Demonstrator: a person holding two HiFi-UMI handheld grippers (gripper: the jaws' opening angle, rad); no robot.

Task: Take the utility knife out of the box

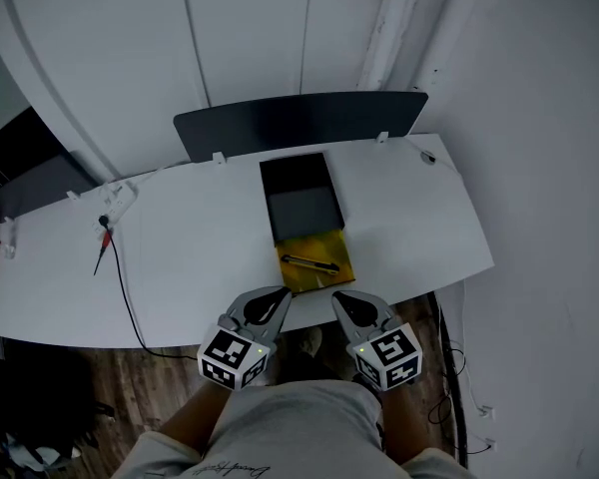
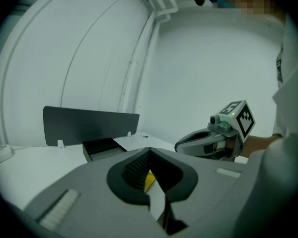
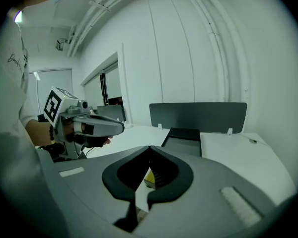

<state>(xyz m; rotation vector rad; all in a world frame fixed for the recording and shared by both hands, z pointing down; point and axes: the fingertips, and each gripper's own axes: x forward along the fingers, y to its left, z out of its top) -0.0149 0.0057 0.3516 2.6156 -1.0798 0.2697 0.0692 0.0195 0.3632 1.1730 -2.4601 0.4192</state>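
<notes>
Utility knife (image 1: 310,262), slim, dark, in glossy yellow-lined box (image 1: 335,242) (left hand-held gripper (image 1: 280,293), right hand-held gripper (image 1: 341,298): closed, empty)

white table (image 1: 200,257); black box (image 1: 299,200) with yellow inner tray (image 1: 331,245); dark grey panel (image 1: 299,120); brown wood-grain floor (image 1: 110,377).
</notes>
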